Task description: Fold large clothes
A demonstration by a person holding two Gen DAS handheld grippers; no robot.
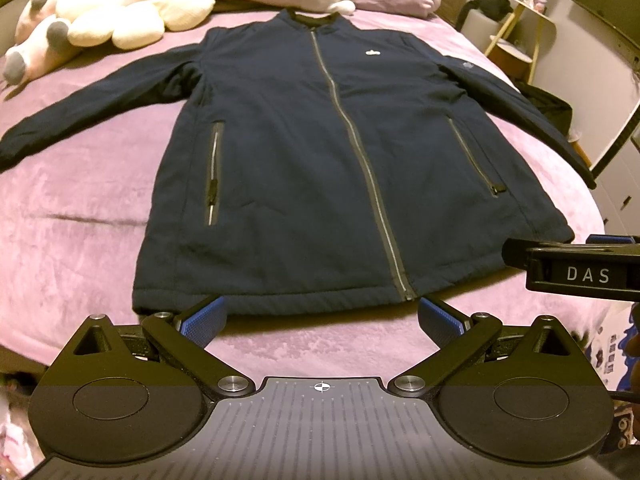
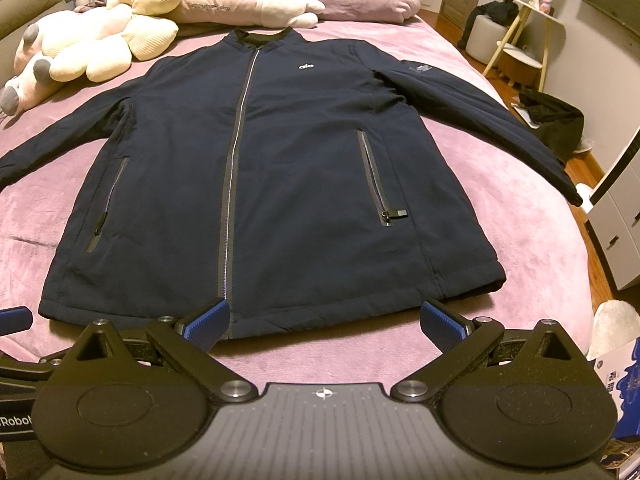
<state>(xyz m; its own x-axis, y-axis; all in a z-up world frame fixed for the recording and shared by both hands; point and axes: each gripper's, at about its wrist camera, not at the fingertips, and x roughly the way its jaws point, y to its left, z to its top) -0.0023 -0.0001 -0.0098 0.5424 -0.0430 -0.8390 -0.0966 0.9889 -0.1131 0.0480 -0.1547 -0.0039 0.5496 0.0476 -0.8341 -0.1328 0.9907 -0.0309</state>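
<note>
Jacket [image 1: 320, 160] lies flat and zipped on the pink bed [image 1: 100, 220], sleeves spread, collar toward the plush toys [image 1: 112, 12]. Left gripper [image 1: 322, 318] and right gripper [image 2: 324, 320] hover at its hem, jaws apart, holding nothing.

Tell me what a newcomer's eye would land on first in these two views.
First, the dark navy jacket spread flat, zipped, front up, sleeves out to both sides, filling the middle of the pink bed cover. Next, the pile of cream and pink plush toys at the far left beside the collar. Nearest the camera, the left tool and right tool both sit open just short of the hem, holding nothing.
</note>
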